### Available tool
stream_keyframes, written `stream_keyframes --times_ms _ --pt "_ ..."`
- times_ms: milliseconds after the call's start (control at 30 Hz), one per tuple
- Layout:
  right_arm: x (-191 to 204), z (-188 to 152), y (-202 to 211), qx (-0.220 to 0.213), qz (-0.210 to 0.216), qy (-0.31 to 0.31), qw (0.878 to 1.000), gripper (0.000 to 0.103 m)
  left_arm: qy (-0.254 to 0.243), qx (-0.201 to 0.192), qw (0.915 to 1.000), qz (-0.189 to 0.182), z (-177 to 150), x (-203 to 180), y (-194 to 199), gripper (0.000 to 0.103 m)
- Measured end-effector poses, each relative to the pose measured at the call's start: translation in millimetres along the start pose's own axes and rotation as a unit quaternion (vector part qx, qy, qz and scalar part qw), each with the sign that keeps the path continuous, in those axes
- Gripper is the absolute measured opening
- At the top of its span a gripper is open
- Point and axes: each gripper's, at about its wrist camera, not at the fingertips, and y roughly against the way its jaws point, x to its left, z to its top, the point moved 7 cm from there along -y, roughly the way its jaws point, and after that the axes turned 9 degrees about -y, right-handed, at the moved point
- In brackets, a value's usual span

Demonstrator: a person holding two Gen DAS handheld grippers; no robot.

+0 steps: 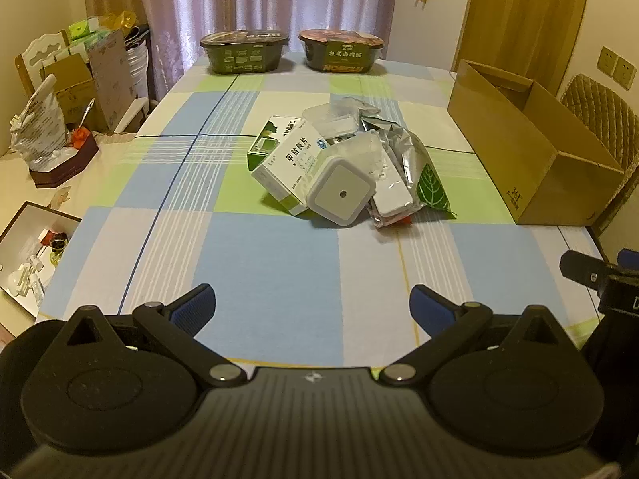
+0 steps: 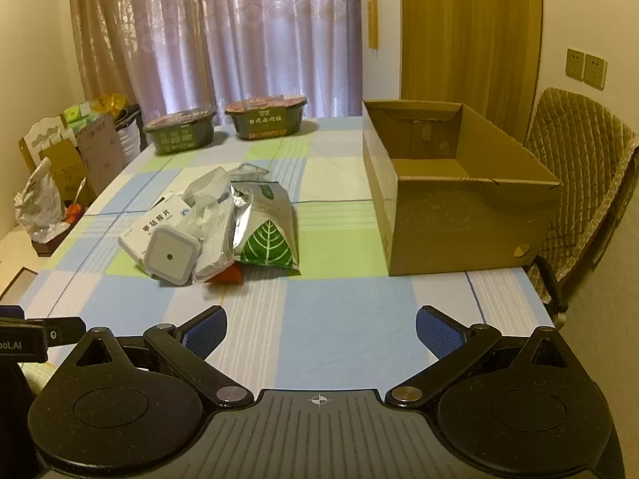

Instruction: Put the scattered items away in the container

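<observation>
Two grippers low over the near edge of the table (image 1: 279, 279), above its blue, green and white checked cloth. Left gripper (image 1: 312, 307) spread wide, blue-padded fingers (image 1: 195, 307) well apart, nothing between them. Right gripper (image 2: 321, 333) likewise spread wide and holding nothing, its black body just visible at the right edge of the left wrist view. Scattered items heaped together around the middle of the table: a white square night light (image 1: 340, 192) tilted at the near side of the heap, leaning on a white medicine box (image 1: 289, 169) with green trim; a green carton (image 1: 266, 141) behind that box; a clear plastic case (image 1: 333, 119) on top towards the far side; a white flat device (image 1: 389, 187) in clear wrapping just beside the night light; a silver foil pouch (image 2: 265, 223) with a green leaf print on the heap's right side; something small and red (image 2: 229, 274) poking out underneath (too hidden to name). Cardboard box (image 2: 459, 207), open-topped with bare inside, along the right edge of the table, well apart from the heap. Two dark food tubs (image 1: 244, 51) side by side at the far edge, in front of the curtains (image 2: 239, 40). Padded chair (image 2: 579, 183) just beyond the box, off the table's right edge.
</observation>
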Motion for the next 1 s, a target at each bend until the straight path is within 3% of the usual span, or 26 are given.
stream_keyframes --times_ms 1000 --pt "-2.3 -1.4 -4.4 0.011 -0.005 0.001 1.0 0.103 -0.001 0.003 1.0 -0.001 0.0 -0.4 -1.0 0.102"
